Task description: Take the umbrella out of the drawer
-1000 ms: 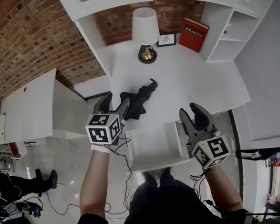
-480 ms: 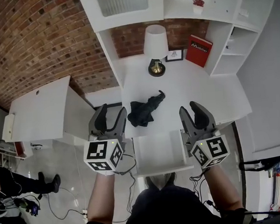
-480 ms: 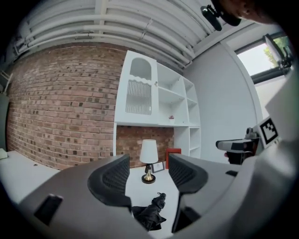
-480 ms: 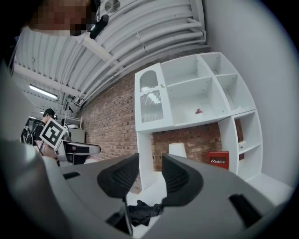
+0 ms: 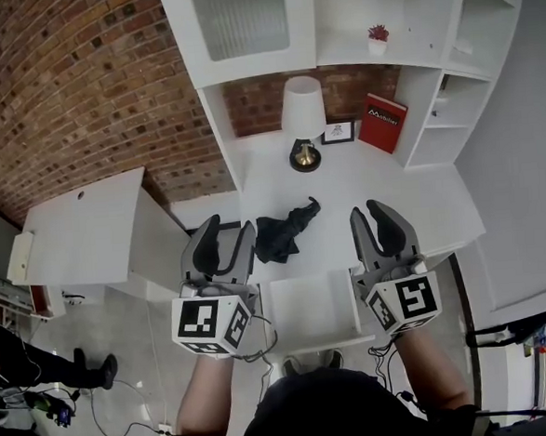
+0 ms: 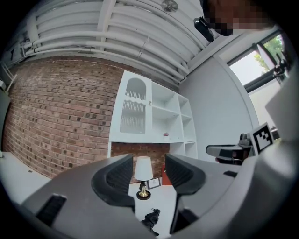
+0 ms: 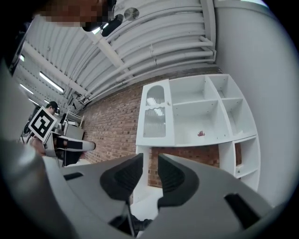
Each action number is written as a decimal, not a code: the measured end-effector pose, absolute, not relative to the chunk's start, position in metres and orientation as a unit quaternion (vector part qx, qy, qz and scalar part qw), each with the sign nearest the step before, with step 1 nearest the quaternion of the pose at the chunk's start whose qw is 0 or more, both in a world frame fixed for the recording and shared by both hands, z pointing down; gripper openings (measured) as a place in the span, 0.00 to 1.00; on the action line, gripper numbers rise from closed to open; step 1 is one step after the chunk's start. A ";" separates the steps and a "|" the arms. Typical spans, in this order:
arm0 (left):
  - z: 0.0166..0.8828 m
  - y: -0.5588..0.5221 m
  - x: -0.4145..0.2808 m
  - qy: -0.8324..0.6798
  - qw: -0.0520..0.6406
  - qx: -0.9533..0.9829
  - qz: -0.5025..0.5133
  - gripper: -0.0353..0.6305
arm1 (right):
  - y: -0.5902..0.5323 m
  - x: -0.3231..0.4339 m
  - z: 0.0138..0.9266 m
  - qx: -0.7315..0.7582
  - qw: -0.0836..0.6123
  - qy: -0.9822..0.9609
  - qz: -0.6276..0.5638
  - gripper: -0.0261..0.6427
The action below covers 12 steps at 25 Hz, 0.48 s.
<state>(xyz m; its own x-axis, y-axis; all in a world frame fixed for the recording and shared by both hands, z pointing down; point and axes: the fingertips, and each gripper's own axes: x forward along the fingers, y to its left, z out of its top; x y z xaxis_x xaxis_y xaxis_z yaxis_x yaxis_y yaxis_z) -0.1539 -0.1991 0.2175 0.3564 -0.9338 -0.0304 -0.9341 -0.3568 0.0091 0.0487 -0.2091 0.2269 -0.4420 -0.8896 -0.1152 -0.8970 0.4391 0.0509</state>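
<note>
Your left claw (image 5: 226, 236) and right claw (image 5: 370, 217) are both empty. Their jaws stand apart but have just been closing, the right's narrower. The black folded umbrella (image 5: 283, 232) lies on the white counter (image 5: 383, 191) ahead, between them. Expect light, floppy cloth over a stiff shaft, so pinch the bundled middle.

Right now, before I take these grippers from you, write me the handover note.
Left gripper: empty, jaws apart, just been closing.
Right gripper: empty, jaws a narrow gap apart, also just been closing.
Umbrella: black, folded, lying on the white desk in front of the lamp; neither gripper touches it.
Drawer: pulled open at the desk front, looks empty.
Done: umbrella is out of the drawer.
Left: seemingly nothing; the drawer stands open.
</note>
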 end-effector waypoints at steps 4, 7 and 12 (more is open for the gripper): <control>0.215 -0.198 -0.151 0.568 0.009 -0.823 0.016 0.37 | -0.206 0.049 0.215 -0.524 0.045 0.848 0.070 0.17; 0.216 -0.199 -0.151 0.571 0.009 -0.821 0.015 0.37 | -0.207 0.049 0.214 -0.520 0.045 0.850 0.072 0.17; 0.219 -0.201 -0.150 0.571 0.006 -0.821 0.012 0.37 | -0.208 0.049 0.215 -0.516 0.045 0.852 0.071 0.17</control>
